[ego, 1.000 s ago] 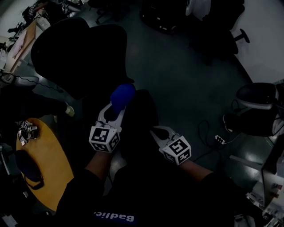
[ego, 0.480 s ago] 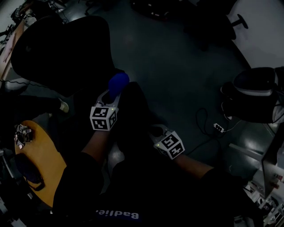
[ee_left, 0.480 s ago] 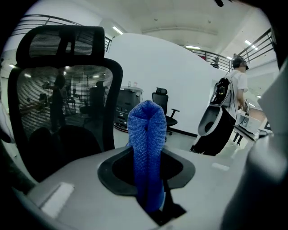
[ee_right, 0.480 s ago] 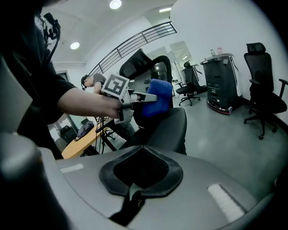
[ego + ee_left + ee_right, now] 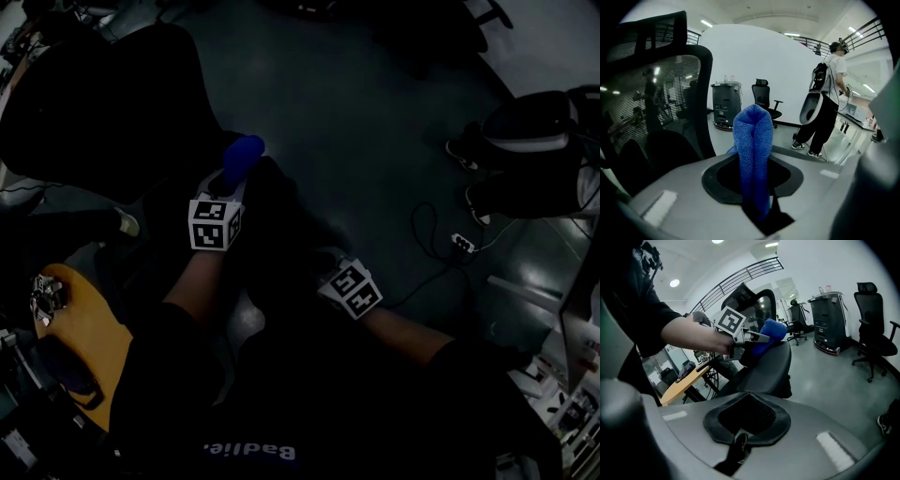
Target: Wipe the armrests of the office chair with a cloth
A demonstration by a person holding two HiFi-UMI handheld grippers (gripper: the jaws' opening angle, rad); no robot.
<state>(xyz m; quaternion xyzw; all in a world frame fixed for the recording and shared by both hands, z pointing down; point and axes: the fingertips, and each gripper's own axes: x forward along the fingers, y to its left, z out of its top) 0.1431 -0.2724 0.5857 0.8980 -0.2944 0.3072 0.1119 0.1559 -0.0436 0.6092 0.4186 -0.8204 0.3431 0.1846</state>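
ok so the left gripper (image 5: 228,184) has its jaws clamped on the blue cloth (image 5: 753,150). It's folded into a fat roll that sticks straight out past the jaws, so there's plenty of fabric to rub with. The right gripper (image 5: 737,448) has its jaws pretty much closed with nothing in them, and it's parked low by the near end of the armrest (image 5: 766,367) doing not much. The bit that matters is that from the right gripper view the armrest pad is a long dark grey slab running away from that gripper toward the mesh backrest (image 5: 656,108). The cloth sits right at its far end, on the top surface or just above it; I honestly can't tell if it's pressing down. The head view is super dark, but it shows the same layout: cloth up by the back of the chair, and the pad stretching down toward the person between the two grippers. So the left hand is obviously the one to do the wipe, and my guess is the stroke has to go lengthwise along the pad, pulling back toward the body. The main risk I see is that the roll only hits the middle strip and misses the edges.
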